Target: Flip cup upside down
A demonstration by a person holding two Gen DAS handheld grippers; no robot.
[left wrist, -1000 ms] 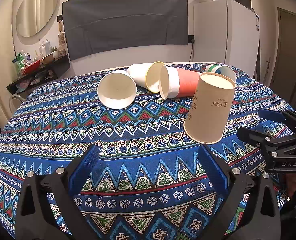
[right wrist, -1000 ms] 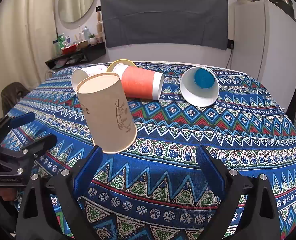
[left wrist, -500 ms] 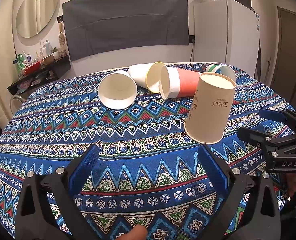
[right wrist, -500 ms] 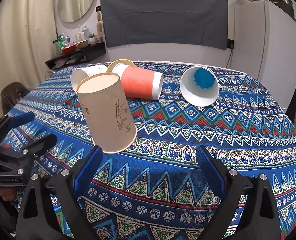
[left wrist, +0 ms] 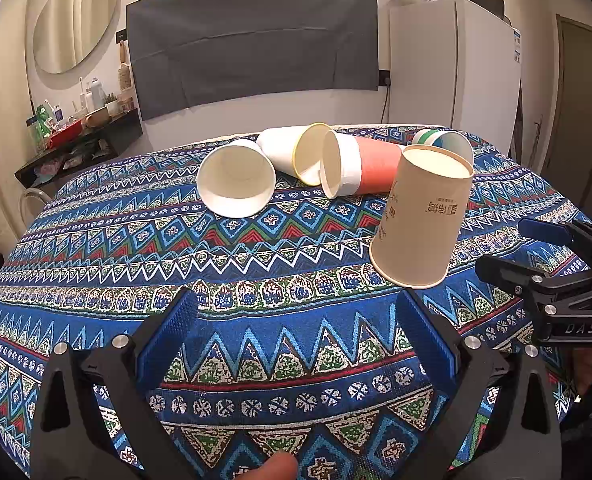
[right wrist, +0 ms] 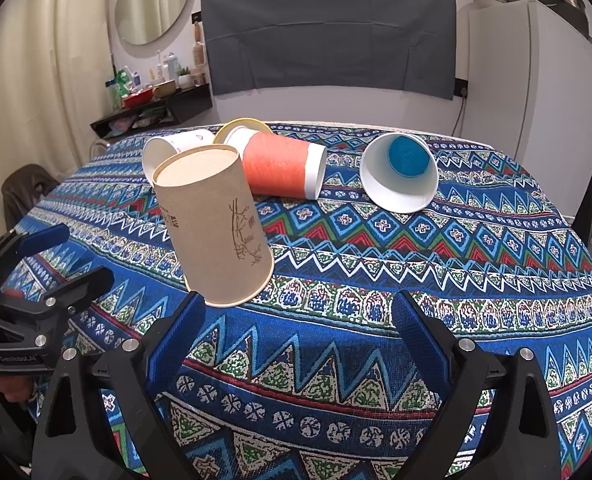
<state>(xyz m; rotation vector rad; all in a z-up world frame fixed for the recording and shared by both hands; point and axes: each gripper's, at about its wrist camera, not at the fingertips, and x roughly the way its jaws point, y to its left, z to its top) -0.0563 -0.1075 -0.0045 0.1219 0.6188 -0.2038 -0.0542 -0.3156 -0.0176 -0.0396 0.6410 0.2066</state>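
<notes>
The brown paper cup [left wrist: 420, 216] stands mouth-down on the patterned surface [left wrist: 256, 320], seemingly tilted; both the left hand-held gripper [left wrist: 296, 340] and the right hand-held gripper [right wrist: 300, 336] are spread, empty, at its 6 o'clock.

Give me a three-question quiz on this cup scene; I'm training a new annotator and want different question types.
1. True or false: the brown cup stands with its mouth down on the tablecloth.
2. Multiple choice: the orange cup is A) upright, B) lying on its side, C) held in fingers.
3. Fill in: the inside bottom of the white cup on the right is coloured ____.

Key: 1 true. 2 B. 3 blue.

Both the left gripper and the right gripper are open and hold nothing.
</notes>
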